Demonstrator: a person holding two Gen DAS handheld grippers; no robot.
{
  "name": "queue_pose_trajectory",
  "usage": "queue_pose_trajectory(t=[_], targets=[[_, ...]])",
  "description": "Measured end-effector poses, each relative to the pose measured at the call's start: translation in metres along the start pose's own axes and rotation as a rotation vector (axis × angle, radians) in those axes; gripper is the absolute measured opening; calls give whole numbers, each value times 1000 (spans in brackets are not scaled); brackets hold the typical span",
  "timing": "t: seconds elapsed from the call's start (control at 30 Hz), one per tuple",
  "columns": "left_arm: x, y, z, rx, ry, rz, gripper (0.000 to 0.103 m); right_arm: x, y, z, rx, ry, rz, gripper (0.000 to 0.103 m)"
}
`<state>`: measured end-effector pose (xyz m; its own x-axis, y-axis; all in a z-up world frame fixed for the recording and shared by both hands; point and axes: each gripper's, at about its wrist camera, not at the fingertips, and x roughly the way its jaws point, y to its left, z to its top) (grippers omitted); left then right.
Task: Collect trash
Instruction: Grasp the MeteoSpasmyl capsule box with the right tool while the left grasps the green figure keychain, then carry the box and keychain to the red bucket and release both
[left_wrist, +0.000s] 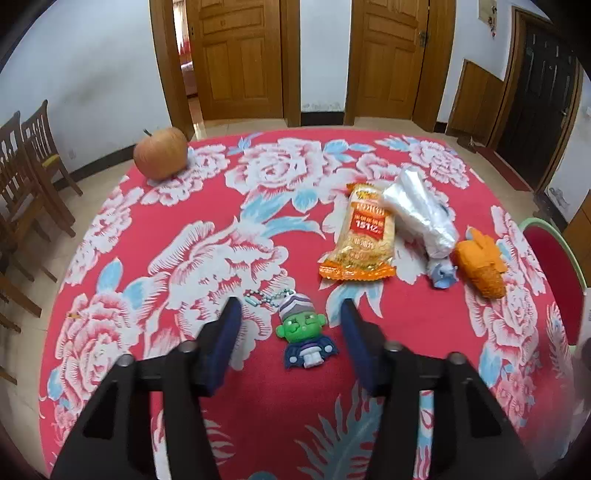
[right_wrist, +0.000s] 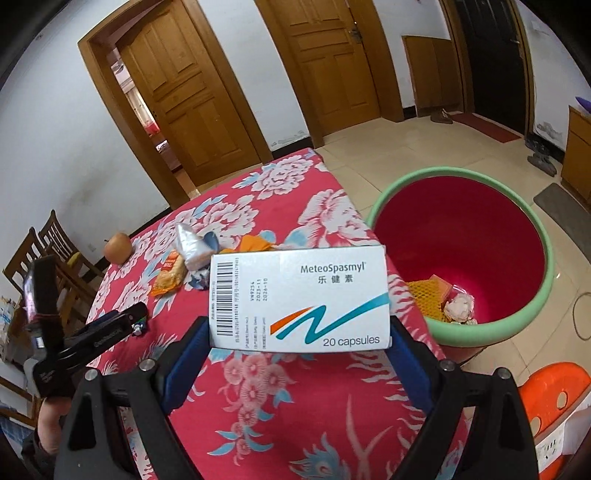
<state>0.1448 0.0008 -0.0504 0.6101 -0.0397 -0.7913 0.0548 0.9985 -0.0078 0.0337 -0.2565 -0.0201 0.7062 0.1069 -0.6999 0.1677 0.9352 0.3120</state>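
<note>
- My right tool (right_wrist: 300, 334) has a white medicine box (right_wrist: 299, 299) clamped across its width, both blue pads pressed on the box's short ends, jaws spread wide to take it.
- The box is flat, printed face up, reading "MeteoSpasmyl" and "20 capsules", with a barcode along its left end. It hangs over the right edge of the surface (right_wrist: 258, 387), just beside the bin.
- The bin (right_wrist: 461, 236) stands on the floor to the right of the surface: red inside, green rim. At its bottom I see an orange mesh piece and some crumpled pale wrapping.
- My left tool (left_wrist: 290, 314) is partly open and has hold of nothing. A green-faced keychain toy (left_wrist: 308, 336) lies on the surface between its pads, with clear gaps on both sides.
- Beyond that toy lies a snack packet (left_wrist: 360, 236), orange and unopened-looking, lengthwise away from me.
- Touching the packet's right side is a clear plastic bag (left_wrist: 421, 210), bunched into a roll, with a small blue-grey object at its near end.
- Right of the bag lies an orange toy (left_wrist: 480, 262), close to the surface's right edge.
- An apple (left_wrist: 160, 153) sits alone at the far left corner, well apart from the rest.
- The bin's rim (left_wrist: 543, 229) shows past the right edge in the left view.
</note>
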Motion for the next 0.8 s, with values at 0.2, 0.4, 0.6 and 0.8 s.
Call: queue_pose_trajectory(t=[0.2, 0.4, 0.6, 0.8], targets=[[10, 4, -2, -46, 26, -37, 33, -3, -15, 0, 34, -3, -4, 93], [5, 1, -7, -69, 28, -102, 29, -8, -24, 1, 57, -18, -6, 93], [-20, -15, -9, -49, -13, -159, 29, -16, -35, 5, 76, -43, -23, 93], [-49, -42, 1, -4, -74, -221, 29, -21, -55, 13, 112, -71, -62, 93]])
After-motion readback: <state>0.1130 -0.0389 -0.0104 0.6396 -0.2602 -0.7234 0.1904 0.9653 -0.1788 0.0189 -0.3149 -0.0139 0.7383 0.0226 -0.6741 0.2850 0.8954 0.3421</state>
